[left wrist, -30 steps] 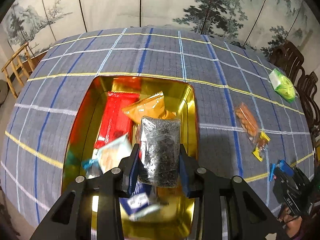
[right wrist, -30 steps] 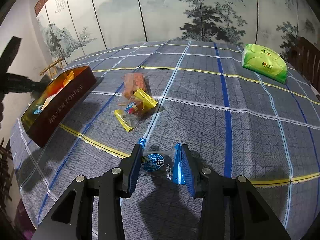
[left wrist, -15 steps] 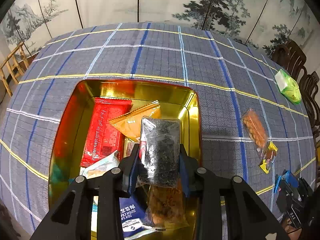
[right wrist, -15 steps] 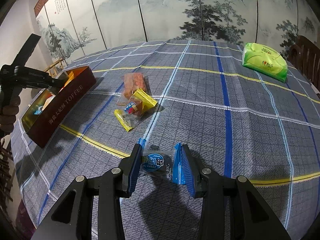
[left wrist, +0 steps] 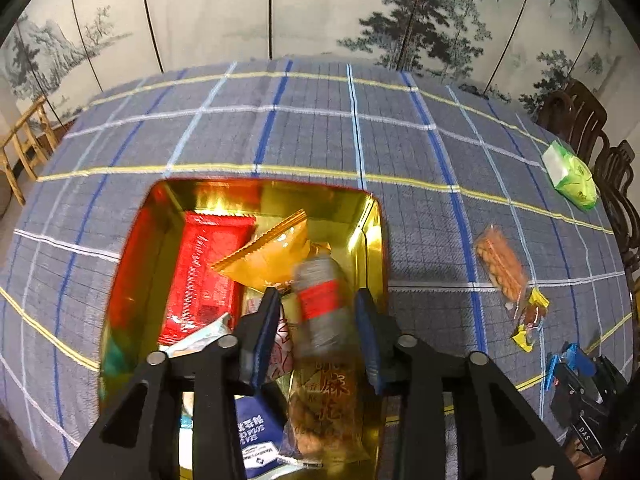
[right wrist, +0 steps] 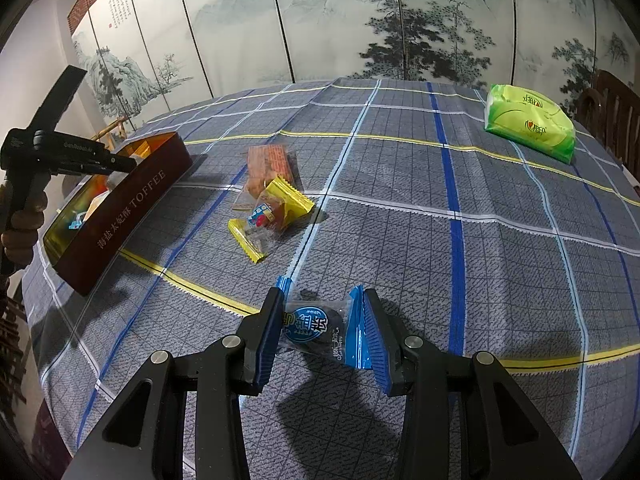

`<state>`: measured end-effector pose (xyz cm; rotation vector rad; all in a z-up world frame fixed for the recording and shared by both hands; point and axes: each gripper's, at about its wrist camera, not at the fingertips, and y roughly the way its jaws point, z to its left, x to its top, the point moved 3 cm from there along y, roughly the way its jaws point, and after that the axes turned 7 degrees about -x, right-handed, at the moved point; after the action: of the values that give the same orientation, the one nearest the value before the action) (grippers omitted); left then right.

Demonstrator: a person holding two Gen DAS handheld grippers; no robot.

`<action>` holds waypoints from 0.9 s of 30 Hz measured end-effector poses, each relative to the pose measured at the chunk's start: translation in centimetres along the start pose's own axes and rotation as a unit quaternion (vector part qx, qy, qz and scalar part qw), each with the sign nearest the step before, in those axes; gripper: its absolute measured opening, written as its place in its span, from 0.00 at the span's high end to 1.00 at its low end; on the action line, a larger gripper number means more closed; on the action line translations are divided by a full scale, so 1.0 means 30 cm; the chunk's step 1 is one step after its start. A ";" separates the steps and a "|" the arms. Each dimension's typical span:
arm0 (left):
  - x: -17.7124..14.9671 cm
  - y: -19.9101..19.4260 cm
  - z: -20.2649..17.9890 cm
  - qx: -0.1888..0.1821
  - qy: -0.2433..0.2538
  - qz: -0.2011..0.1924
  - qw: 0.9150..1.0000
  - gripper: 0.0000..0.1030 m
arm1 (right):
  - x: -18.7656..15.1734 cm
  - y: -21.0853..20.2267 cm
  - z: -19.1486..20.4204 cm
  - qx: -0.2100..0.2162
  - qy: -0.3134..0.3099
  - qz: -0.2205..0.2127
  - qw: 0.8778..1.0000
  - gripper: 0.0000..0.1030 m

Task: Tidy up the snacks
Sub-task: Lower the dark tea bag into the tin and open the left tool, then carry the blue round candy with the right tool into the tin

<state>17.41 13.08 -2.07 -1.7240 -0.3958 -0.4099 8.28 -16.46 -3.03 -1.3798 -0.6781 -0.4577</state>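
My left gripper (left wrist: 316,336) hangs open above the gold-lined toffee tin (left wrist: 372,216). A grey packet with a red band (left wrist: 320,304) is blurred between the jaws, loose and dropping into the tin. The tin holds a red packet (left wrist: 204,264), an orange packet (left wrist: 272,256) and several others. My right gripper (right wrist: 320,332) is shut on a blue-ended dark sweet packet (right wrist: 316,326), low over the checked tablecloth. The tin (right wrist: 132,204) and the left gripper (right wrist: 68,152) show at the far left of the right wrist view.
An orange cracker packet (right wrist: 268,168) and a yellow-ended sweet (right wrist: 272,216) lie on the cloth between the tin and my right gripper. A green tissue pack (right wrist: 528,124) sits far right. Dark wooden chairs (left wrist: 580,120) stand at the table's right edge.
My left gripper has opened and let go of the dark packet, which is falling into the tin. My right gripper holds still on its blue packet.
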 end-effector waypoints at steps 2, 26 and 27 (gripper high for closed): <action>-0.009 -0.038 -0.007 0.010 0.004 -0.014 1.000 0.39 | 0.000 0.000 0.000 0.000 0.000 0.000 1.000 0.60; -0.553 -0.500 0.206 0.124 -0.043 -0.111 0.985 0.26 | 0.045 -0.126 0.187 0.053 -0.008 -0.014 0.998 0.61; -0.563 -0.506 0.211 0.120 -0.045 -0.111 0.986 0.26 | 0.058 -0.136 0.218 0.062 -0.012 -0.016 0.998 0.61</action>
<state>-4.28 21.43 1.78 -1.4713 -0.6789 -0.4266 5.75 -10.48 1.47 -1.2609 -0.7373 -0.4194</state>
